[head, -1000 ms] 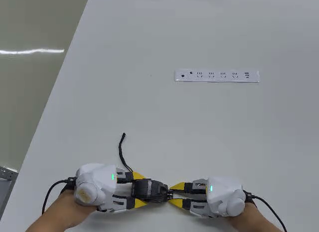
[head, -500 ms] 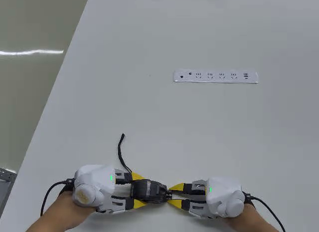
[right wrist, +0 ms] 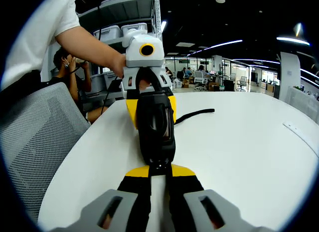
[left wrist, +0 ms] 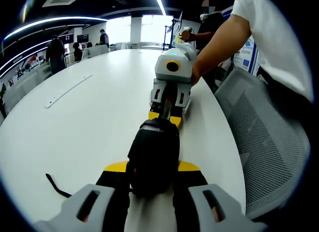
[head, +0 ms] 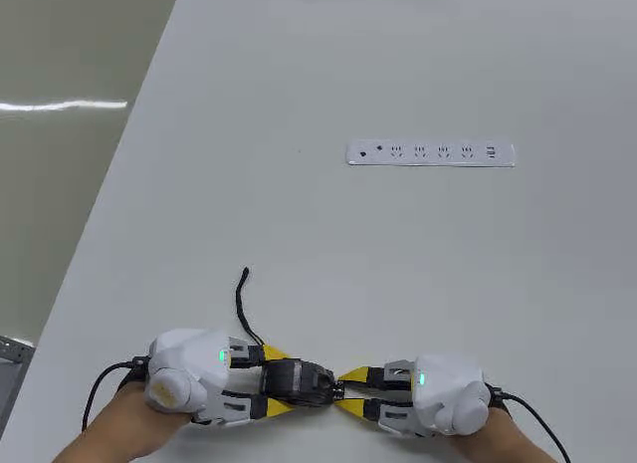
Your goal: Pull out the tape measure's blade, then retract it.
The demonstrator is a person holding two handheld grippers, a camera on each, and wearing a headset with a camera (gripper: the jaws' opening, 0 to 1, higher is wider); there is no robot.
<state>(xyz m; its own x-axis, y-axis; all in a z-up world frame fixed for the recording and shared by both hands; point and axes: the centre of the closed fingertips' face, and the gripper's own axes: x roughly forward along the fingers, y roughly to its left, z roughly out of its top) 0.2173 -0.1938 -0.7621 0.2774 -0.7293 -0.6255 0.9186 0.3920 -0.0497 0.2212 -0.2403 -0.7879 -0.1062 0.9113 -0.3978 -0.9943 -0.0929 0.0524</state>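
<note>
I have the tape measure (head: 297, 380) at the near edge of the table (head: 328, 244), lying between my two tools. The left tool (head: 280, 380) is clamped across its black case, one yellow-tipped jaw on each side. The right tool (head: 348, 388) faces it head-on. Its jaws are pinched almost together on the small dark tab at the case's mouth, touching the case. In the right gripper view no length of blade shows between the case and my jaw tips.

A black strap (head: 242, 302) comes out from beside the left tool and snakes away across the table, ending near the case but apart from it. A white power strip (head: 430, 152) lies well apart, farther up the table and off to the right. In the left gripper view a grey mesh chair (left wrist: 259, 142) stands just beside the table edge next to the person's arm, and a few people are in the room at the far side.

Against half a second and a second ago, I see no real change. Both tools sit in the same grips, the case has not shifted, and the gap between the tools is no wider.
</note>
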